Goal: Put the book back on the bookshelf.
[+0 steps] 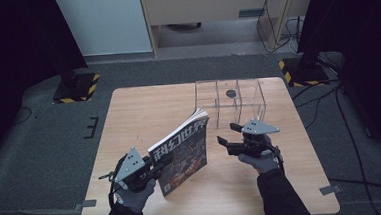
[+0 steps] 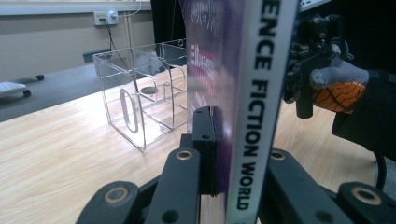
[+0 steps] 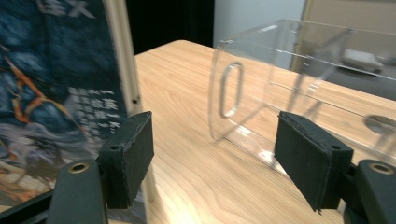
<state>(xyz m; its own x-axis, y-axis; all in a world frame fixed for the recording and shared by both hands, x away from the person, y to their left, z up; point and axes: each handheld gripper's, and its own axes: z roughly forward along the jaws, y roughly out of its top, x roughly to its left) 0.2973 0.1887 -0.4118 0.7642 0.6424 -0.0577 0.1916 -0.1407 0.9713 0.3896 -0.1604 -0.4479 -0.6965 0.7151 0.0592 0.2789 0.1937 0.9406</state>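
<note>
High view: the left gripper (image 1: pixel 158 165) clamps the upright magazine (image 1: pixel 181 150) near the table's (image 1: pixel 138 108) front edge, long axis pointing to the clear box (image 1: pixel 231 105) at the far-right corner, just left of the wide-open right gripper (image 1: pixel 225 134).

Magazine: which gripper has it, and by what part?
The left gripper holds the magazine upright, jaws shut on its spine edge near the bottom. The right gripper is open beside it, holding nothing.
</note>
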